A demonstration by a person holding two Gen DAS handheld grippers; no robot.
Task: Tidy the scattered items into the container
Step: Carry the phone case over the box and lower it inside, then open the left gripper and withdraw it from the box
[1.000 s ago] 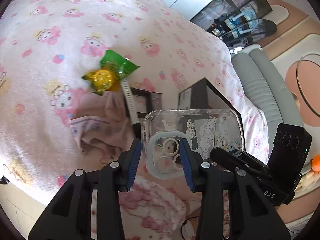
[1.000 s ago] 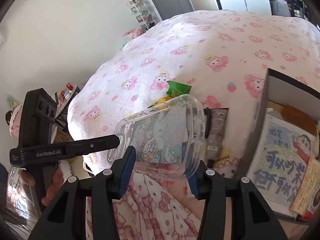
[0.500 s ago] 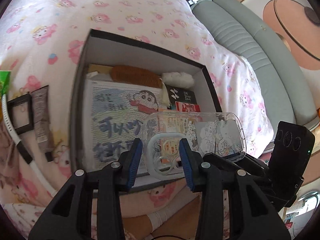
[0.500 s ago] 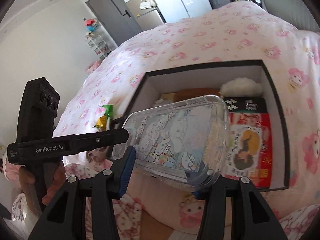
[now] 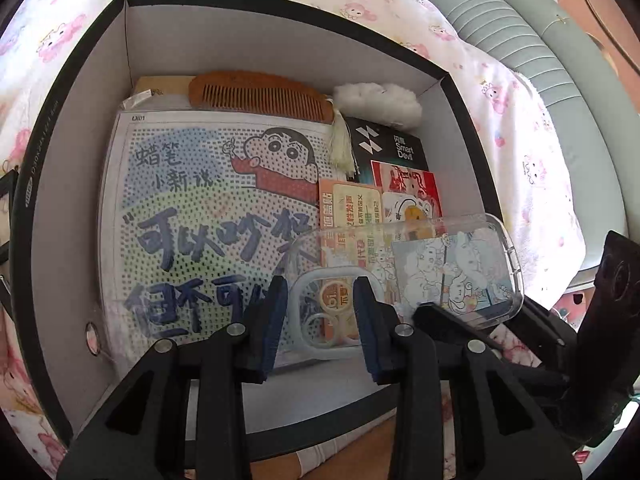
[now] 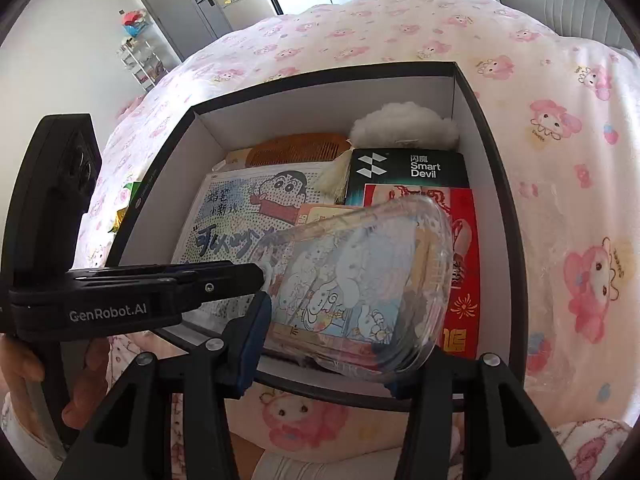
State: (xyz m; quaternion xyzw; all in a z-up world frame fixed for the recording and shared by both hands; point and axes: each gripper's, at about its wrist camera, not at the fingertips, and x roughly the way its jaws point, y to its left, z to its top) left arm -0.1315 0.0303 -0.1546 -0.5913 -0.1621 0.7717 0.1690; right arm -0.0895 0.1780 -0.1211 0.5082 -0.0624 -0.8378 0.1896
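A clear phone case point(image 5: 404, 276) with a cartoon print hangs over the open box point(image 5: 72, 128), carried by both grippers at once. The left gripper point(image 5: 320, 312) has its fingers point(image 5: 366, 320) on either side of the camera cutout end, and they are closing there; the blue pads look to be touching the raised ring of the cutout. The right gripper point(image 6: 328, 344) holds the case across its width, fingers point(image 6: 250, 340) pressed against the two long edges, so the thin, bendy shell is kept flat and level instead of drooping from one end.

The case sits above the near right part of the box, over the orange card point(image 5: 352, 208) and the red packet point(image 6: 460, 280), apart from them rather than resting. That spot is probably chosen because the big cartoon sheet point(image 5: 200, 208) fills the left side, while the comb point(image 5: 260, 94), the white fluffy ball point(image 5: 376, 100) and the black packet point(image 6: 408, 168) take up the far end. The box stands on a bed with a pink cartoon blanket point(image 6: 560, 160).

Both grippers tilt downward, which suits lowering the case in flat. A yellow and green item point(image 6: 126, 204) lies outside the box by its left wall, so tidying does not look finished.
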